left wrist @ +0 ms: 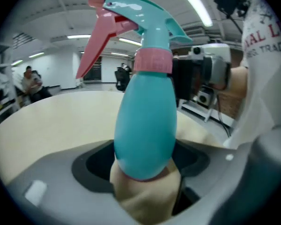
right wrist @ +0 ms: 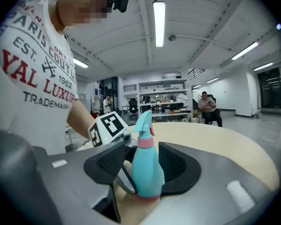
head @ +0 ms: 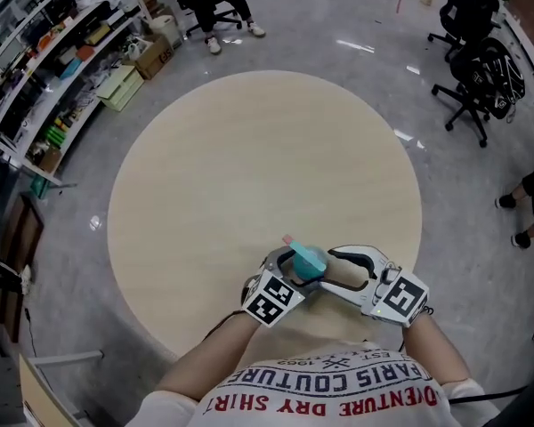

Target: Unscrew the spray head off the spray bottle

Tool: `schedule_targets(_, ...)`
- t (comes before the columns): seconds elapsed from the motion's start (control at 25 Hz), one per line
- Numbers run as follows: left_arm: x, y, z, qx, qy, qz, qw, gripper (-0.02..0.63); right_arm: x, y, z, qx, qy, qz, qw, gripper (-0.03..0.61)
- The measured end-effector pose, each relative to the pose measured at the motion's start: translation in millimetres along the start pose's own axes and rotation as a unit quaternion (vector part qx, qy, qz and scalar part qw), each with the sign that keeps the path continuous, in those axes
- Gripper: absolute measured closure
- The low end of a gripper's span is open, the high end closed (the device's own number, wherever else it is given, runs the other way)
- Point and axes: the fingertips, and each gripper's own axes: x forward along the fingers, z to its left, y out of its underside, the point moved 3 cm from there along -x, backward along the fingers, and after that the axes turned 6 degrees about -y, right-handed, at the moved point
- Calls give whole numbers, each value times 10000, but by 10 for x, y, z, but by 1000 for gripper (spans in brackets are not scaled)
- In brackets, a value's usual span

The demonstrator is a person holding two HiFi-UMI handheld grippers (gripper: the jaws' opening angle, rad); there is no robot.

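Spray bottle (head: 308, 261), turquoise with a pink trigger (left wrist: 96, 36) and a pink collar (left wrist: 152, 60), is held above the near part of the round beige table (head: 249, 149), close in front of the person. The left gripper (head: 294, 267) is closed on the lower part of the bottle. In the left gripper view the rounded body fills the space between its jaws and stands about upright. The turquoise spray head (left wrist: 140, 13) sits on the neck, with the collar directly under it. The trigger points away from the person, a little to the left. The right gripper (head: 329, 269) comes from the right side and its jaws stand apart around the same bottle. In the right gripper view the black pads (right wrist: 178, 165) are on both sides of the bottle body but do not press on it, and a gap is visible at the right pad. The marker cubes of both grippers are near each other at the near edge of the table. Far to the left stand shelves (head: 62, 52) full of small things, and far to the right there are black office chairs (head: 467, 69) on the grey floor (head: 481, 176).
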Motion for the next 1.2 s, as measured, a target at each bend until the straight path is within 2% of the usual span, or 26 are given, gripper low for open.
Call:
schedule_targets(0.08,6,-16,45,-418,-544,16,9976,236,67,0,-35,126,441,54,9989,357)
schedule_targets(0.16,25,-35,20,-519,-900,67,9946,236,156,-43,-48,373,605,-63,9974,357)
schedule_targets(0.24,50,-56,-29,-528,-1042,91,9931,236,237,-74,-47,458,560,-39,9974,357)
schedule_targets(0.32,52,-62,-67,-505,-1078,93,9928,236,282,-72,-59,295,646,162,9973,365)
schedule_targets(0.4,49,-49,-99,-456,-1063,76,9933,236,289,-50,-63,152,763,287,9966,425)
schedule_targets(0.44,50,-40,-114,-445,-1027,65,9937,236,284,-39,-57,135,778,289,9965,425)
schedule_targets(0.56,66,-24,-159,-232,-663,-22,9975,236,249,-16,-31,78,617,245,9978,431)
schedule_targets(0.68,39,21,-212,482,336,-104,9982,236,199,-9,28,22,-51,241,9997,440)
schedule_targets(0.76,-62,86,-282,1063,1196,-53,9871,236,159,-11,129,36,-735,228,9970,443)
schedule_targets(0.84,-171,142,-327,1474,1699,-9,9744,236,134,-8,213,52,-1215,225,9923,445)
schedule_targets(0.92,-221,171,-324,1590,1773,-9,9712,236,155,-9,251,34,-1342,216,9907,445)
schedule_targets(1.2,-205,164,-323,1398,1584,-108,9774,236,173,-29,260,91,-1234,111,9923,448)
